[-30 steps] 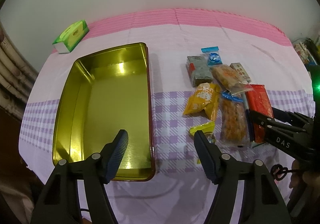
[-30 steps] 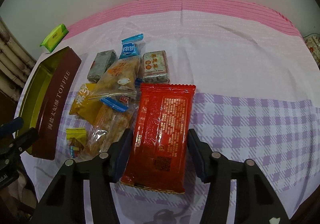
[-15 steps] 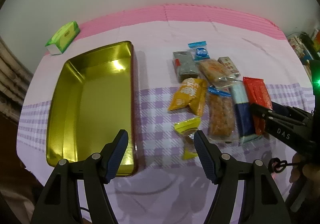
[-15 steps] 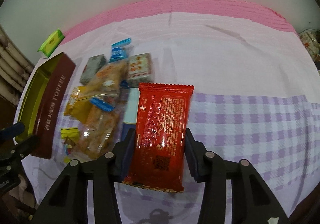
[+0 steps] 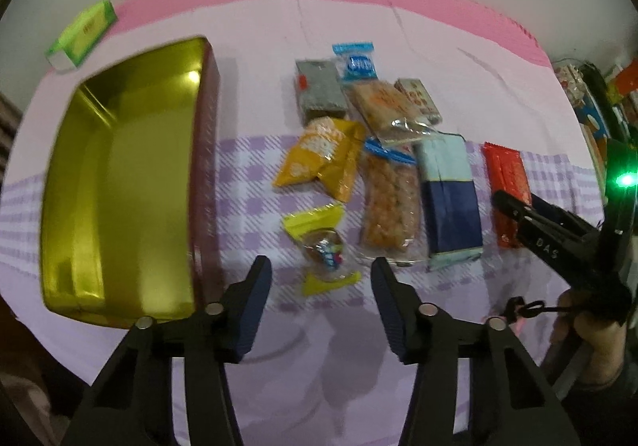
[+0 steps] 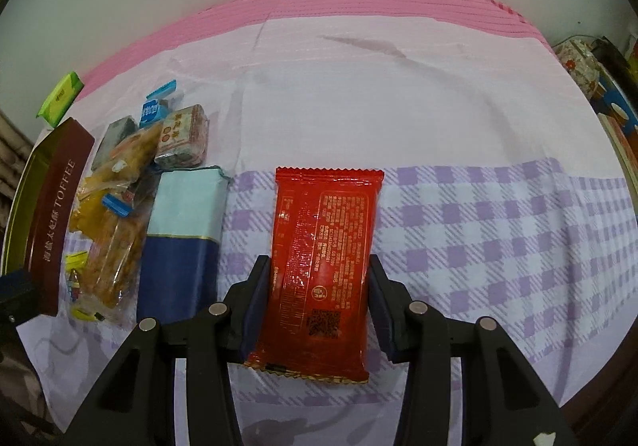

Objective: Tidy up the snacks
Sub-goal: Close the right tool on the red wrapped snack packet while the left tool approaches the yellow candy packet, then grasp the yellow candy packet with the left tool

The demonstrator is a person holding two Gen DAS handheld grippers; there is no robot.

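An open gold-lined toffee tin (image 5: 119, 182) lies at the left of the checked cloth. Several snacks lie to its right: a yellow candy wrapper (image 5: 323, 242), an orange-yellow packet (image 5: 323, 158), a clear bag of crackers (image 5: 390, 202), a blue and pale pack (image 5: 448, 202) and a red packet (image 6: 323, 250). My left gripper (image 5: 321, 278) is open, just short of the yellow candy wrapper. My right gripper (image 6: 317, 294) has its fingers (image 6: 257, 294) pressed on both sides of the red packet, away from the pile.
A green box (image 5: 81, 33) sits at the far left by the wall. Small grey (image 5: 319, 93), blue (image 5: 357, 63) and patterned (image 6: 183, 139) packets lie at the back of the pile. Cluttered shelves (image 6: 610, 95) stand off the right edge. The cloth right of the red packet is bare.
My left gripper moved right, from over the tin toward the yellow candy wrapper. My right gripper closed on the red packet and drew it right, uncovering the blue and pale pack.
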